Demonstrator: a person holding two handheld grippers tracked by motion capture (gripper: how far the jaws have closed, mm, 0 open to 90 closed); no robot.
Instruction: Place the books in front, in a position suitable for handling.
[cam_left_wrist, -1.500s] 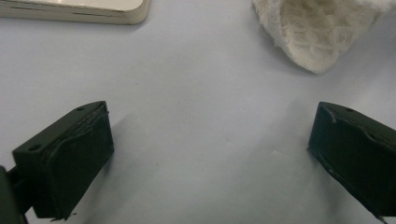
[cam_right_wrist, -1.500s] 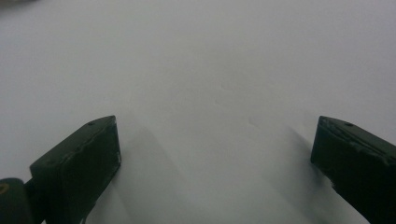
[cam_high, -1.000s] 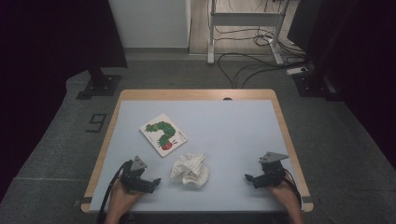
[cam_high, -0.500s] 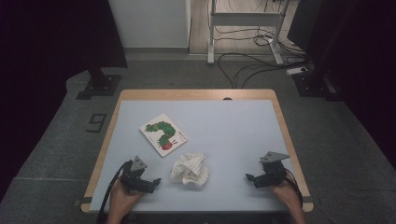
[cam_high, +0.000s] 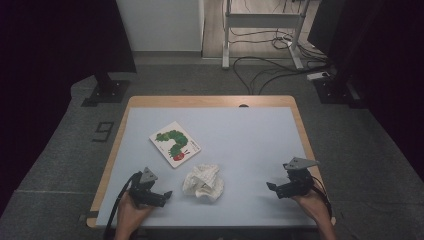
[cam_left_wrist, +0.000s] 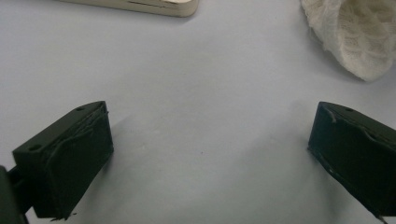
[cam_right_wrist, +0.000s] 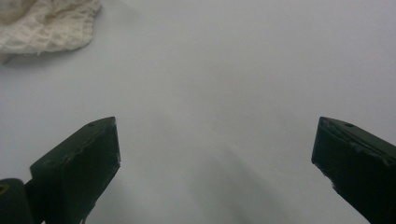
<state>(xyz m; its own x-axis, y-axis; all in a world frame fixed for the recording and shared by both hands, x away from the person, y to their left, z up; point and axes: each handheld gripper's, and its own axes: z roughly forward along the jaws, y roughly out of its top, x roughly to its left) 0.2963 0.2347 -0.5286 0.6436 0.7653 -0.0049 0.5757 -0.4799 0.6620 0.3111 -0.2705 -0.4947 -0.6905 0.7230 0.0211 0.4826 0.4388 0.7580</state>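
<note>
A crumpled white cloth (cam_high: 203, 181) lies near the front middle of the pale blue table (cam_high: 240, 145). Behind it and to the left lies a white picture book (cam_high: 175, 143) with a green caterpillar on its cover. My left gripper (cam_high: 164, 196) rests on the table at the front left, open and holding nothing, with the cloth (cam_left_wrist: 357, 35) at the upper right of the left gripper view and the book's edge (cam_left_wrist: 140, 4) at the top. My right gripper (cam_high: 272, 187) rests at the front right, open and holding nothing; the cloth (cam_right_wrist: 44, 25) sits at the upper left of the right gripper view.
The table has a wooden rim (cam_high: 210, 101). Beyond it, on the grey floor, stand a black stand base (cam_high: 107, 92) at the left, a white metal frame (cam_high: 262, 30) with cables at the back, and a dark base (cam_high: 335, 90) at the right.
</note>
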